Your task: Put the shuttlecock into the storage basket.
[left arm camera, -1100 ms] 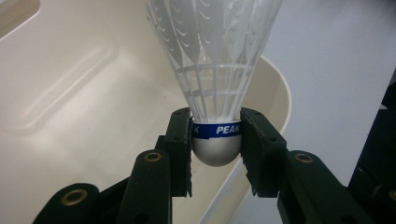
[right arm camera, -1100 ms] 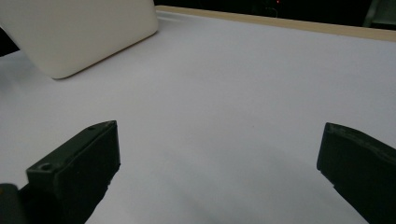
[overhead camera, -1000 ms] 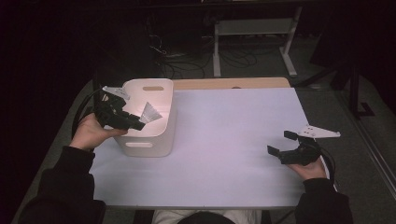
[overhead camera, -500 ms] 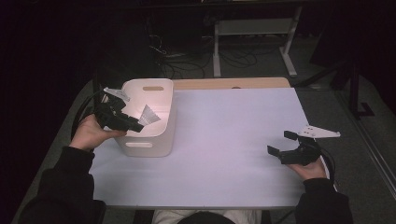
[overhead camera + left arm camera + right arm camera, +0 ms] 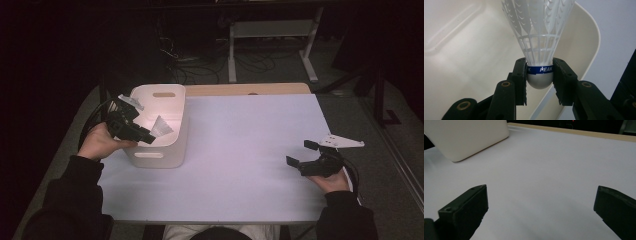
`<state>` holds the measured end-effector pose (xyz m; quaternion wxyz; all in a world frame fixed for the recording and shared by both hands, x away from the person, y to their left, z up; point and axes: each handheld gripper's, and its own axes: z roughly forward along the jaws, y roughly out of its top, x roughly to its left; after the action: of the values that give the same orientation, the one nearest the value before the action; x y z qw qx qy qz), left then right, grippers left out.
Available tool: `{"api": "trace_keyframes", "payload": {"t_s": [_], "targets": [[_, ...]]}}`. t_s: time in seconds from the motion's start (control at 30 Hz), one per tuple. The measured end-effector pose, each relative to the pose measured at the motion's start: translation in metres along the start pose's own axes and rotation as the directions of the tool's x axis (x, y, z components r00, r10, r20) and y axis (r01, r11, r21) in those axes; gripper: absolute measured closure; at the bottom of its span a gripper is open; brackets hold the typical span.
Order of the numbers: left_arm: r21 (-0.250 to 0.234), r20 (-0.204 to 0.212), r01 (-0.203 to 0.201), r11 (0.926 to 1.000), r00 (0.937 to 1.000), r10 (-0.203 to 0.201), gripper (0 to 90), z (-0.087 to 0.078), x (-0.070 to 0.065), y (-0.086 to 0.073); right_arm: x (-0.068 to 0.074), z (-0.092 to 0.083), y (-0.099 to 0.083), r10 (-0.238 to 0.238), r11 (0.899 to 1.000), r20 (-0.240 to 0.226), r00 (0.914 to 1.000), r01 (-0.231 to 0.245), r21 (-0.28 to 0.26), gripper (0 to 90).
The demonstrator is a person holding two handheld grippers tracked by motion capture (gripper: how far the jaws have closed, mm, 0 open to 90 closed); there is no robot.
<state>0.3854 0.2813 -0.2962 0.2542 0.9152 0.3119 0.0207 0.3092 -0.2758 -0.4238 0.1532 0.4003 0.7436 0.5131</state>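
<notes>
Left gripper point(image 5: 539, 76) clamps the shuttlecock point(image 5: 539, 37) by its cork, now carried further over the white bin point(image 5: 165, 127); drop looks next. Right gripper point(image 5: 302, 154) idle, jaws spread.

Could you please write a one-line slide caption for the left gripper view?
Left gripper clamps a white shuttlecock by its cork base over the open white bin.
</notes>
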Motion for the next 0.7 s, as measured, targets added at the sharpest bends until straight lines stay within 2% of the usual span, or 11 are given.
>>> {"api": "trace_keyframes", "payload": {"t_s": [0.27,0.43,0.7], "targets": [[-0.008,0.008,0.004,1.0000,1.0000,-0.004,63.4,-0.001,0.001,0.002,0.000,0.000,0.000,0.003,1.000,-0.002,1.0000,-0.003,0.002,0.0],[-0.016,0.010,0.008,0.9998,0.9999,-0.008,55.7,-0.003,0.003,0.002,0.000,0.000,0.000,0.003,1.000,-0.003,1.0000,-0.003,0.002,0.0],[-0.059,0.021,0.022,0.9980,0.9996,-0.021,44.7,-0.009,0.003,0.001,0.000,0.000,0.000,0.002,1.000,-0.002,1.0000,-0.002,0.002,0.0]]}}
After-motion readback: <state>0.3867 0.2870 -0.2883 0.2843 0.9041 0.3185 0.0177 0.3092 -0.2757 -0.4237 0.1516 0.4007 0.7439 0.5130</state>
